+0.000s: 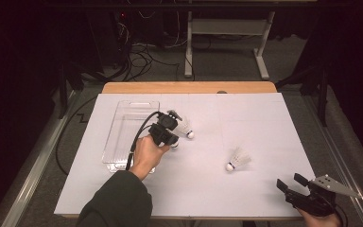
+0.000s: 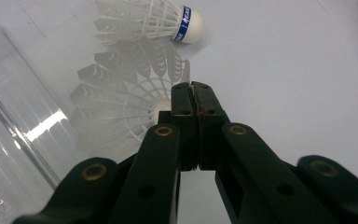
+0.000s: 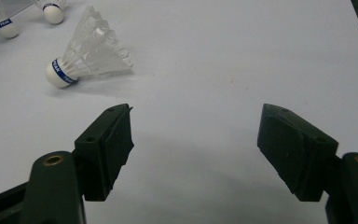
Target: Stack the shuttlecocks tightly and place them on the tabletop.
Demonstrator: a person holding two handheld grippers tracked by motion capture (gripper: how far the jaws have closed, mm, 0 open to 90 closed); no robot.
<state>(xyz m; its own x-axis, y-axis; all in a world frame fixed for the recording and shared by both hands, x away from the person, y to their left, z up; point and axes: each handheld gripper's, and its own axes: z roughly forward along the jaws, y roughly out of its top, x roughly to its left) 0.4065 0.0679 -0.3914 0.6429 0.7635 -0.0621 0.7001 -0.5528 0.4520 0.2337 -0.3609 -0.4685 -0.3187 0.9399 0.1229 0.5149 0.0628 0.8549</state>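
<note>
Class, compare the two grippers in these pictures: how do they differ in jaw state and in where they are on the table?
The left gripper has its jaws shut, pinching a shuttlecock's feathers; the right gripper has its jaws wide open and empty. The left gripper is beside the clear tray; the right gripper sits at the table's near right corner. Both are black, hand-held and two-jawed.

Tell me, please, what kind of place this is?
Probably a lab or workshop set up for recording, not a home. A white-covered table stands on grey carpet, loose cables trail across the floor behind it, and a metal-legged workbench stands farther back in a dark room.
</note>
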